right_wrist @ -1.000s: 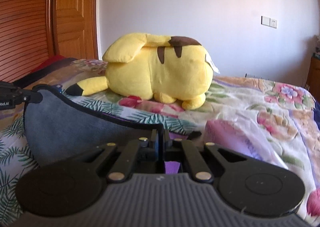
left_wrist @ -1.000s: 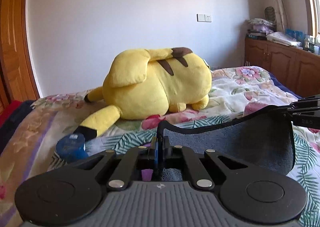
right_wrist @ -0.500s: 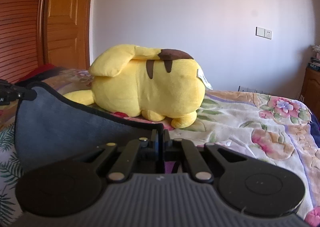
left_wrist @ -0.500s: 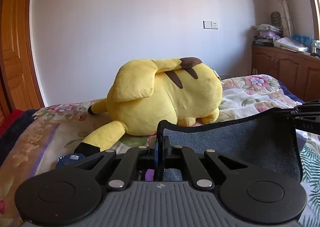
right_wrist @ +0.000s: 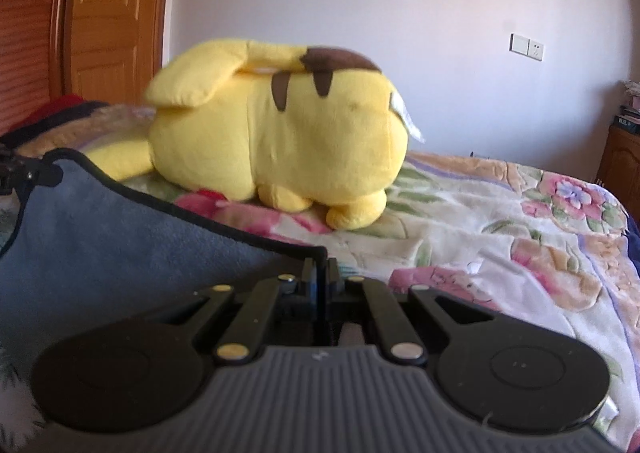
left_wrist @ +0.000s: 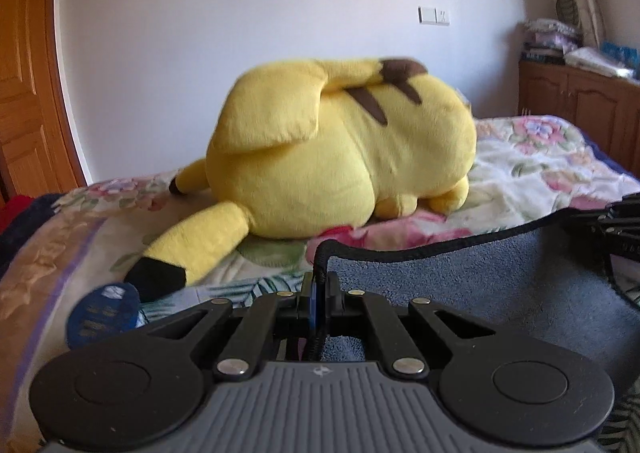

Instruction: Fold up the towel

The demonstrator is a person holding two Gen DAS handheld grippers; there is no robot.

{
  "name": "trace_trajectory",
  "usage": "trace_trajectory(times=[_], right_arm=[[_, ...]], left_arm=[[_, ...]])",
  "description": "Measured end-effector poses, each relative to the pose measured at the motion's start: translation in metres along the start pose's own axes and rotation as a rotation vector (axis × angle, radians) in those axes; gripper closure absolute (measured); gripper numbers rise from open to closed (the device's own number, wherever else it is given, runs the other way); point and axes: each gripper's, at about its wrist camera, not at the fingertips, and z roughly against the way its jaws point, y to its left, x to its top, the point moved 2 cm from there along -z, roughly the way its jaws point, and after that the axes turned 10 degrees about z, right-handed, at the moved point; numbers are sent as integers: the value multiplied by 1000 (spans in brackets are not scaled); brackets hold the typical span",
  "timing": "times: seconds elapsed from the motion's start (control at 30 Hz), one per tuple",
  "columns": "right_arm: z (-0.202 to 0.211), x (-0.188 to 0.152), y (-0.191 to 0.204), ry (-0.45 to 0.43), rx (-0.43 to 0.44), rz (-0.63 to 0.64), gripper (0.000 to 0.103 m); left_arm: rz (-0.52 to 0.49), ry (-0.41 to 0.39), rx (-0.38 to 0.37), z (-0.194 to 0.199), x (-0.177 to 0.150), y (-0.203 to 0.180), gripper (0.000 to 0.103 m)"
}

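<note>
A grey-blue towel [left_wrist: 480, 285] with a black hem hangs stretched between my two grippers above the flowered bedspread [left_wrist: 532, 161]. My left gripper [left_wrist: 319, 285] is shut on the towel's left top corner. My right gripper [right_wrist: 319, 273] is shut on the right top corner; the towel [right_wrist: 120, 245] spreads to its left. The right gripper shows at the right edge of the left wrist view [left_wrist: 616, 225], and the left gripper at the left edge of the right wrist view [right_wrist: 24, 173]. The towel's lower part is hidden behind the gripper bodies.
A big yellow plush toy [left_wrist: 340, 149] lies on the bed just beyond the towel, also in the right wrist view [right_wrist: 280, 137]. A dark blue round object [left_wrist: 104, 313] lies at the left. A wooden door [right_wrist: 112, 13] and a wooden cabinet [left_wrist: 576, 105] flank the bed.
Both grippers have carried the towel's top edge forward toward the plush toy, which looks larger and closer. The towel's hem now sags lower between them. Both stay shut.
</note>
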Motion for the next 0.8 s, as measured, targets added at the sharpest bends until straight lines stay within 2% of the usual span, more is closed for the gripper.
trace_trajectory(times=[0.2, 0.3, 0.33, 0.37, 0.4, 0.43, 0.47, 0.5, 0.63, 0.7, 0.8], right_arm=[[-18, -5, 3, 53, 9, 0, 99], [-24, -8, 4, 86, 18, -14, 98], [-25, -10, 4, 97, 21, -21, 96], [-26, -11, 4, 105, 24, -28, 87], [-26, -12, 4, 106, 25, -35, 70], [-25, -13, 3, 104, 27, -38, 61], [-24, -13, 3, 101, 27, -42, 44], [-23, -14, 2, 97, 22, -48, 39], [-18, -14, 0, 105, 27, -62, 37], [-14, -14, 1, 109, 26, -63, 28], [-3, -13, 2, 106, 32, -68, 24]], left_arm=[[22, 63, 9, -21, -15, 1, 98], [21, 83, 21, -25, -19, 1, 95], [20, 86, 24, -25, -20, 1, 88], [19, 91, 25, -25, -21, 1, 73], [18, 94, 25, -26, -21, 1, 63], [19, 91, 27, -25, -21, 1, 46], [25, 83, 29, -24, -21, 1, 38], [34, 74, 30, -21, -21, 3, 37], [55, 71, 30, -13, -20, 3, 23], [60, 70, 30, -7, -20, 2, 20], [62, 70, 27, 6, -17, 0, 16]])
